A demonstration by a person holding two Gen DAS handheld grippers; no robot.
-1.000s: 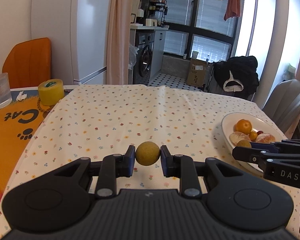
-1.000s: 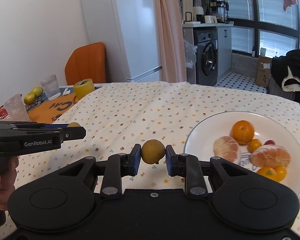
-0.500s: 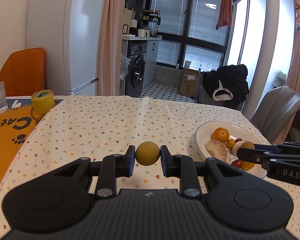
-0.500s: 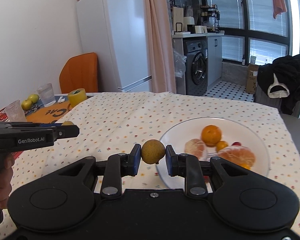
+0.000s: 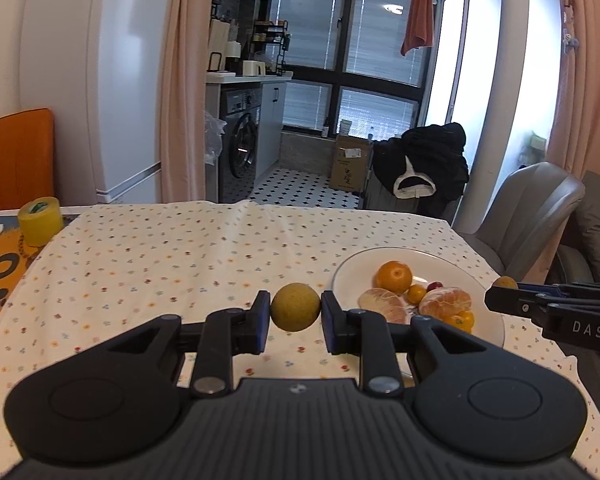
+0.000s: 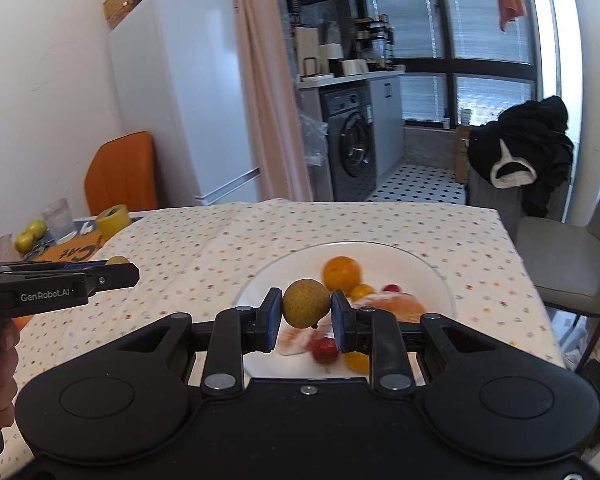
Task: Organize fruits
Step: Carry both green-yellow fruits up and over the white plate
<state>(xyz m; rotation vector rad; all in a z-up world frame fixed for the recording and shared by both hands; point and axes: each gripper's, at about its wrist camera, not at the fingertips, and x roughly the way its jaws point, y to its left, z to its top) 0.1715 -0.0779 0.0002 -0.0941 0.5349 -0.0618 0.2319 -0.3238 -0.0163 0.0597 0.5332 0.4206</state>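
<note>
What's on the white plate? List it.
On the white plate: a whole orange, two peeled citrus pieces, small orange fruits, something red. The left gripper hides the plate's near edge.

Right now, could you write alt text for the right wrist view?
The right hand-held gripper holds a round yellow-brown fruit above a white plate of oranges and small fruits on a flowered tablecloth. The left hand-held gripper shows at left.

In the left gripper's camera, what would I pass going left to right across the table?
Yellow tape roll → round brownish-yellow fruit clamped in the left gripper → white plate of fruit → right gripper, also holding a small fruit.
</note>
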